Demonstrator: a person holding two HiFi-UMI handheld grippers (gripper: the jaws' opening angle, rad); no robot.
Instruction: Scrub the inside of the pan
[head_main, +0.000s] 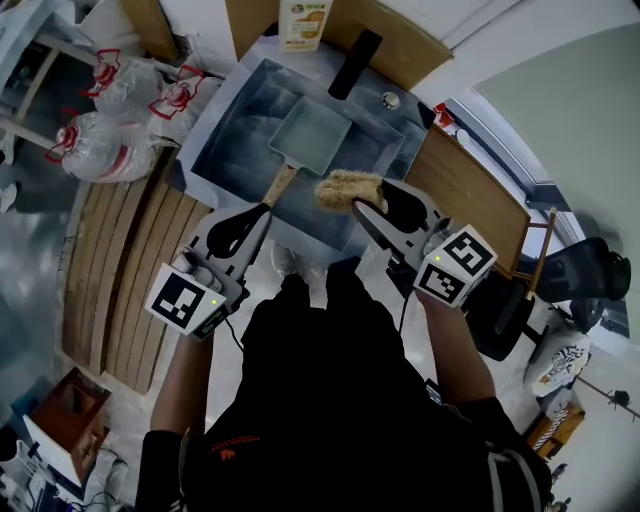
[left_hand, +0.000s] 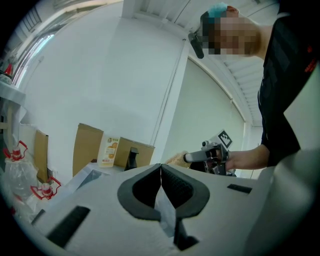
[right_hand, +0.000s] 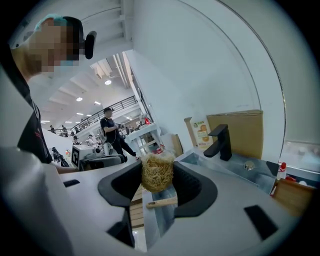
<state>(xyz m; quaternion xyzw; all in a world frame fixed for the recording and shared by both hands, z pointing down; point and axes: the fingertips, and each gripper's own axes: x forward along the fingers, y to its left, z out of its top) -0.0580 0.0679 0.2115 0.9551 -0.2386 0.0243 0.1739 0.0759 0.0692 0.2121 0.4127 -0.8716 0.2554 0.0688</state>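
The pan (head_main: 310, 135), a rectangular grey one, lies inside the sink (head_main: 232, 120) sunk into the worktop (head_main: 262, 48), roughly mid-basin, with its wooden handle (head_main: 280, 185) pointing toward the worktop's near edge. Both of the person's bare forearms reach forward over that near edge, about level with each other. The left forearm (head_main: 185, 372) is angled slightly inward. It carries the left hand-held gripper (head_main: 258, 213), whose tip sits right at the end of the handle. From the head view I cannot tell whether they touch. In the left gripper view, that left hand-held gripper (left_hand: 161, 172) has its jaws pressed together along a thin line with nothing between them. The right forearm (head_main: 455, 345) holds the right hand-held gripper (head_main: 365, 203) over the near side of the basin, just right of the handle and short of the pan. This gripper is clenched on a pale, fibrous scrubber (head_main: 348, 190). The right gripper view shows the scrubber (right_hand: 157, 172) wedged between the two dark pads, with the wooden handle (right_hand: 162, 202) visible below it. A black faucet (head_main: 355, 62) stands at the worktop's far edge, with a carton (head_main: 305, 24) just left of it toward the far left corner.
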